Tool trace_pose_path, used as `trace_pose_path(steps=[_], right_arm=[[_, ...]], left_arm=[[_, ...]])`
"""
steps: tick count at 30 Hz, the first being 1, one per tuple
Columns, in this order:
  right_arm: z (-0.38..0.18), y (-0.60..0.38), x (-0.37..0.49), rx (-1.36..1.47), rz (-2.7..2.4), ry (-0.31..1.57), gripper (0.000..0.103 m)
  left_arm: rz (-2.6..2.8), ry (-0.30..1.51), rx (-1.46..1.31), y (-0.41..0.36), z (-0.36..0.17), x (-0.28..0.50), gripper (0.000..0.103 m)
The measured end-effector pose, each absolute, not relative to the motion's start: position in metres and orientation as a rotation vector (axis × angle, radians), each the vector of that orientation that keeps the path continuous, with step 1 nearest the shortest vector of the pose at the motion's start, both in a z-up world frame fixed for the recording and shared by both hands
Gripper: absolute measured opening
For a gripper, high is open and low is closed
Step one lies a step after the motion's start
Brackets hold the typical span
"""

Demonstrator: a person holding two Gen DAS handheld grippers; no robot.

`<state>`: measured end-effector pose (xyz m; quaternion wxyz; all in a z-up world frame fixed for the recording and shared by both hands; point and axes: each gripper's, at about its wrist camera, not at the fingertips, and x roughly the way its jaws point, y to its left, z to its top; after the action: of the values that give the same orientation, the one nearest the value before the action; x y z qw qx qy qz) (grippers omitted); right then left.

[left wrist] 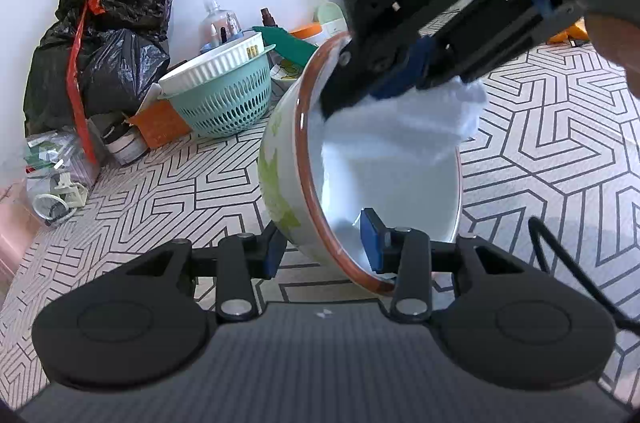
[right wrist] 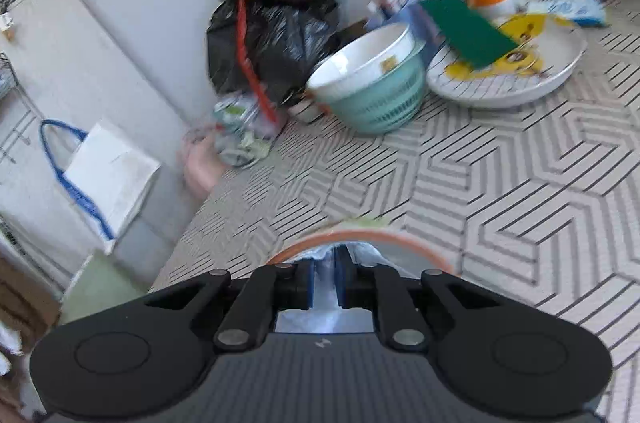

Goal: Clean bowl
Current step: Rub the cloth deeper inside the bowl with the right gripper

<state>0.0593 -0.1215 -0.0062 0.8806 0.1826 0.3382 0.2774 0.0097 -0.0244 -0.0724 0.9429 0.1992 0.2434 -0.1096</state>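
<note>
A white bowl (left wrist: 280, 159) with an orange-brown rim and green leaf print is tilted on its side above the patterned table. My left gripper (left wrist: 324, 245) is shut on the bowl's near wall, one blue pad (left wrist: 370, 239) inside and one outside. My right gripper (right wrist: 325, 279) is shut on a white cloth (left wrist: 400, 131) and presses it into the bowl from above. In the right wrist view the bowl's rim (right wrist: 352, 235) curves just past the fingers and the cloth (right wrist: 326, 297) shows between the pads.
A teal colander (left wrist: 228, 103) holding a white dish stands at the back beside a black rubbish bag (left wrist: 108, 35). A large plate (right wrist: 516, 83) with a green sponge (right wrist: 468, 31) lies at the back right, with bottles behind. The table's left edge drops to the floor.
</note>
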Motion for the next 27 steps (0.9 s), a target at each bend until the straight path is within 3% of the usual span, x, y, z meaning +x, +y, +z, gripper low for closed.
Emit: trace_pose_path(steps=[15, 27], right_arm=[[-0.049, -0.113, 0.062, 0.303, 0.526, 0.806, 0.011], [-0.03, -0.114, 0.063, 0.263, 0.477, 0.786, 0.011]], left_arm=[[-0.217, 0.488, 0.423, -0.026, -0.072, 0.008, 0.038], [-0.221, 0.494, 0.407, -0.024, -0.073, 0.009, 0.038]])
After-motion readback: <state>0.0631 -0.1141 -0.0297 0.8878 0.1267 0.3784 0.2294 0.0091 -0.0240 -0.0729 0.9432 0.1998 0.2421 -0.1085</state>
